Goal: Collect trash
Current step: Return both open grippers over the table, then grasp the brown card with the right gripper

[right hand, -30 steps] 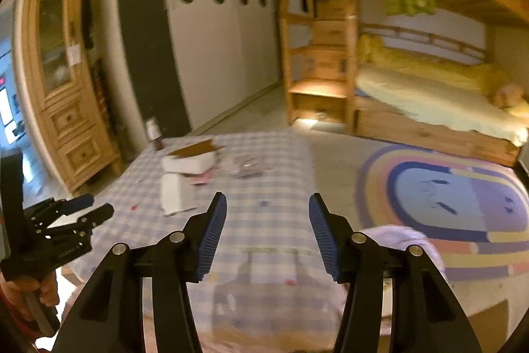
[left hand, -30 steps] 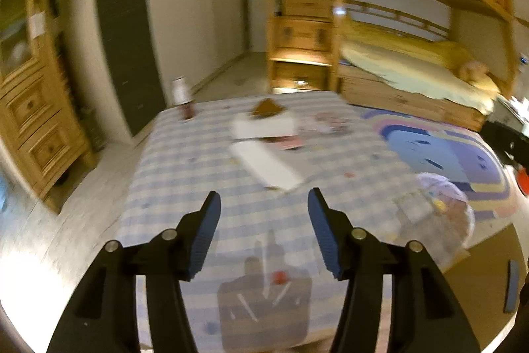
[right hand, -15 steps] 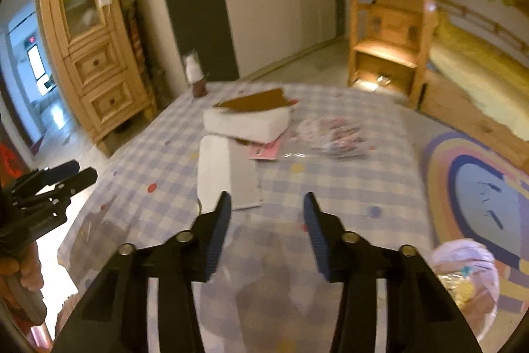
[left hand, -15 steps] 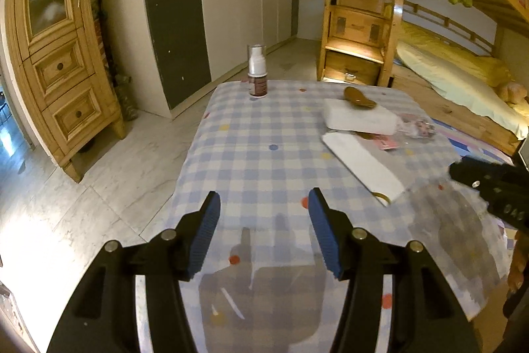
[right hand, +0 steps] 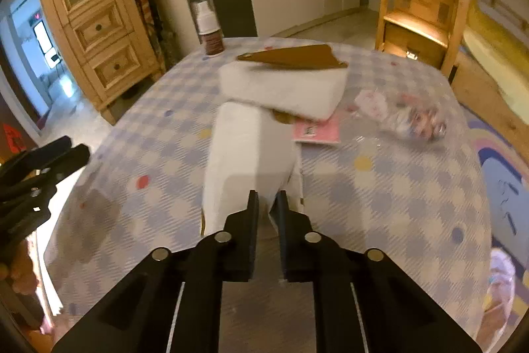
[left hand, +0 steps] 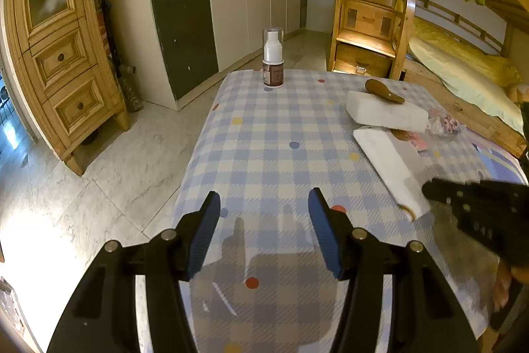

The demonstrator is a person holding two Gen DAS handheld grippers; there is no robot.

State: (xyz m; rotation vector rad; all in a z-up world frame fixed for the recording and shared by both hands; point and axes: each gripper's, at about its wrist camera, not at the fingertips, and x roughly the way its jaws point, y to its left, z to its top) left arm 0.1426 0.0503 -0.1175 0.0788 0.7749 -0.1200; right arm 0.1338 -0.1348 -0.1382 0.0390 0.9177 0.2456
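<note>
The right gripper (right hand: 267, 204) is pinching the near end of a long white paper (right hand: 244, 161) lying in the middle of the checked table (right hand: 396, 187). The paper's far end is tucked under a white foam block (right hand: 284, 88). The left gripper (left hand: 264, 230) is hovering over the near left side, fingers spread wide, holding nothing.

We see warm, dim indoor light; glare whitens the marble floor (left hand: 59, 240) at lower left. Gripper shadows fall on the checked bench (left hand: 274, 154). Our right wrist view is smeared with motion blur, and fisheye bending darkens the corners.
</note>
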